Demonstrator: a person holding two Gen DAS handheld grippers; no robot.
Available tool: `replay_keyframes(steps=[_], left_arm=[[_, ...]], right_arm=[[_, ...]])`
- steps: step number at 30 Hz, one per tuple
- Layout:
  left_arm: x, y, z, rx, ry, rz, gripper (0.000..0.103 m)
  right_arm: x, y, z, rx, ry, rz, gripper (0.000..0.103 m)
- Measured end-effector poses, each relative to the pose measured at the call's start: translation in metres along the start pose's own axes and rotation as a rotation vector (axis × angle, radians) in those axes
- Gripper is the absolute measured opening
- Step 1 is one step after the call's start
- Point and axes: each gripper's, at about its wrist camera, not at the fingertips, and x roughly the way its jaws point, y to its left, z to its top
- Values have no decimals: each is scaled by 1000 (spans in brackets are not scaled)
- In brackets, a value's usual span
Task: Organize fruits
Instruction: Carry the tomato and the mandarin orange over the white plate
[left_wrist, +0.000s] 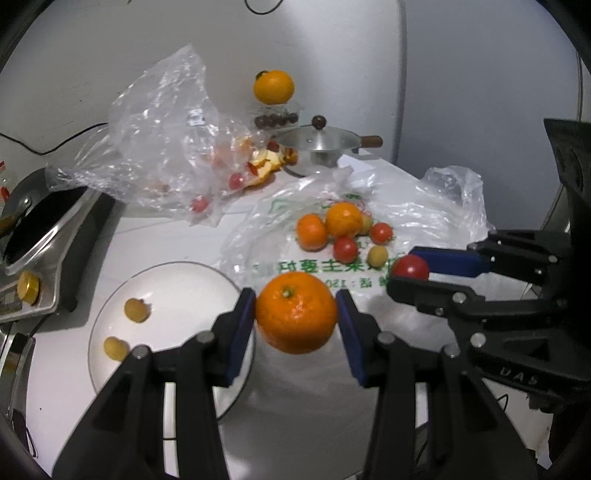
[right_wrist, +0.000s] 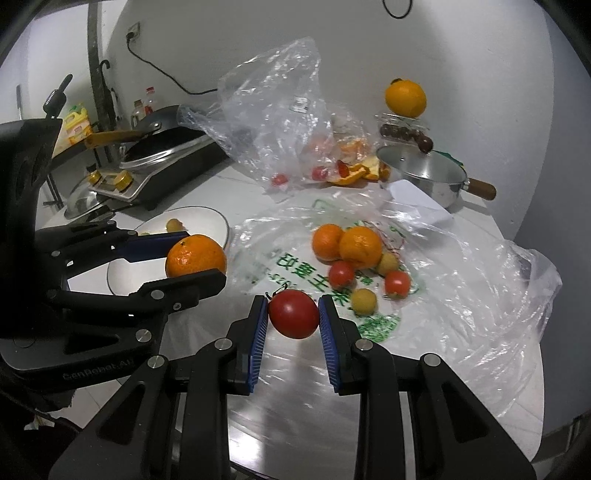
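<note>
From the left wrist camera, the left gripper (left_wrist: 295, 319) clamps a mandarin (left_wrist: 296, 312) between its blue pads, stem end tipped up toward the camera, lifted beside the white plate (left_wrist: 177, 280). The fruit is round, with no clear long axis.

From the right wrist camera, the right gripper (right_wrist: 293, 314) pinches a red tomato (right_wrist: 293, 314), stalk pointing up-left, above the printed plastic bag (right_wrist: 461, 295) where more fruit lies.
</note>
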Motion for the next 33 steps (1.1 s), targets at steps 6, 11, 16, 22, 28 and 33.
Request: replay_keyframes(steps=[6, 11, 16, 22, 28, 33], left_arm=[[-10, 19, -10, -16, -6, 15, 45], [-18, 36, -18, -24, -7, 33, 46], [-24, 55, -27, -48, -11, 52, 46], [-26, 74, -39, -62, -1, 77, 46], [-27, 95, -50, -92, 5, 96, 46], [-27, 112, -59, -111, 11, 109, 46]], right_arm=[[4, 21, 6, -24, 0, 5, 30], [8, 35, 10, -32, -7, 14, 30], [14, 52, 14, -58, -1, 22, 30], [19, 67, 17, -79, 2, 34, 30], [31, 85, 19, -97, 17, 59, 30], [40, 101, 21, -116, 31, 72, 30]])
